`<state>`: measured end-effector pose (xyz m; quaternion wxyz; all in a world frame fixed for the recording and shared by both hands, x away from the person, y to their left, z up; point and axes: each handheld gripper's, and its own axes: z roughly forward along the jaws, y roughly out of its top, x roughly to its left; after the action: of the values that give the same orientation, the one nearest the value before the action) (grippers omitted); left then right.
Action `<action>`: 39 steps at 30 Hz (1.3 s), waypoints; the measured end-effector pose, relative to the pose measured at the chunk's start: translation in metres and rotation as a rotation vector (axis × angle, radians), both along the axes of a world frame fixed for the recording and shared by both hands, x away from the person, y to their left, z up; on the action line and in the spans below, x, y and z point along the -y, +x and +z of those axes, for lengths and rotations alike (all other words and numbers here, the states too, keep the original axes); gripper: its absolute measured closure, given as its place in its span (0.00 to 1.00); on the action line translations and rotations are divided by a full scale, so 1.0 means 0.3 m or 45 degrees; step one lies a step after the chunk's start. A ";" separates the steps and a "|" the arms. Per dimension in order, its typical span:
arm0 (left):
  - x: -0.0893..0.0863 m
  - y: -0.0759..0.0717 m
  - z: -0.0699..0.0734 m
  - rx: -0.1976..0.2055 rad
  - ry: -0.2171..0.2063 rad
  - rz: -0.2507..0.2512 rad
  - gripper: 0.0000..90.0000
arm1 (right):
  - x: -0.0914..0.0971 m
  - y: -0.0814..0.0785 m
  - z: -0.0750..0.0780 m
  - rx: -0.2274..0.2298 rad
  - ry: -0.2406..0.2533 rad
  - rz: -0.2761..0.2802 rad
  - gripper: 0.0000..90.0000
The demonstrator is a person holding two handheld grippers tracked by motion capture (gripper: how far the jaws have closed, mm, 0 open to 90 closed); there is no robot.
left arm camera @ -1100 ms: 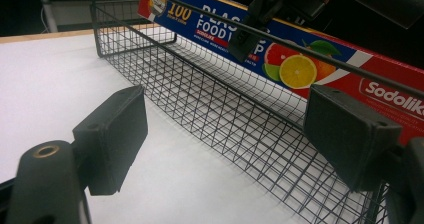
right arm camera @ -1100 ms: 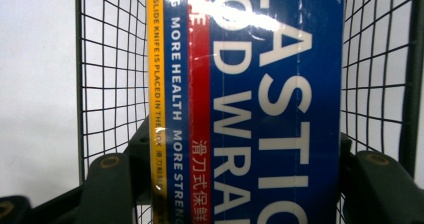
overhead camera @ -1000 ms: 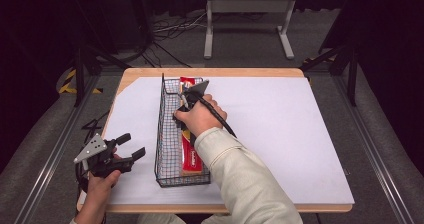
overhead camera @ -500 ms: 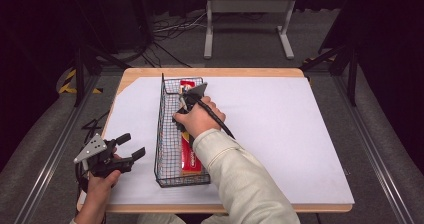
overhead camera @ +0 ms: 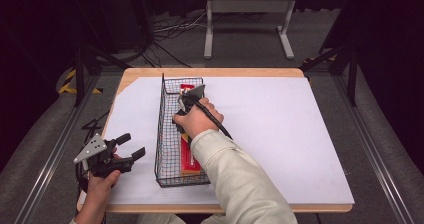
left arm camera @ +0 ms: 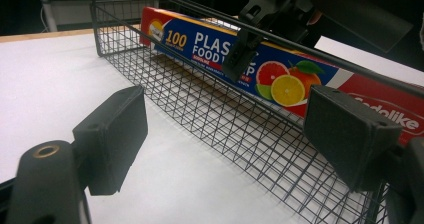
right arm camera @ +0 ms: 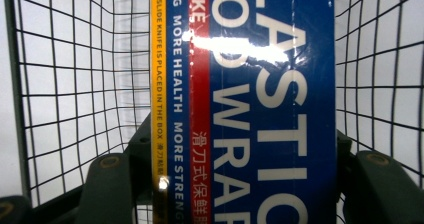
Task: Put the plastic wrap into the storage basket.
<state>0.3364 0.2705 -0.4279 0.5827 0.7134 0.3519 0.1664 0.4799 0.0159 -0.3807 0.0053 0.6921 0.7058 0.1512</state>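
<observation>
My bench is a light wooden tabletop [overhead camera: 210, 73] w/ a big white paper sheet [overhead camera: 280, 134] over most of it; bare wood shows along the 12 o'clock edge and at the cut corner at 10 o'clock. Floor is grey carpet [overhead camera: 385, 129]. At 12, past the table, stands a pale grey metal stand w/ two feet [overhead camera: 247, 14]. Black cables [overhead camera: 165, 39] snake over the floor at 11. Yellow-black hazard tape [overhead camera: 67, 81] sits at 9–10. Metal floor rails [overhead camera: 42, 171] run along both sides, 8 and 4. Black tripod legs [overhead camera: 345, 64] at 2. Backdrop is dark, no detail; light falls from above onto the sheet.
</observation>
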 end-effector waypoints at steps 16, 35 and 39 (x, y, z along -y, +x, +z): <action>0.000 0.000 0.000 0.003 0.006 0.003 0.21 | -0.022 0.002 -0.017 -0.001 -0.036 0.000 0.44; 0.001 0.001 0.000 0.006 0.005 -0.002 0.21 | -0.027 -0.005 -0.012 0.000 -0.002 0.010 0.37; 0.000 0.001 0.000 0.006 0.005 -0.003 0.21 | -0.016 -0.009 0.015 0.022 0.022 0.009 0.36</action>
<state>0.3369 0.2704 -0.4278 0.5824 0.7144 0.3495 0.1683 0.4771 0.0206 -0.3763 0.0048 0.6884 0.7067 0.1632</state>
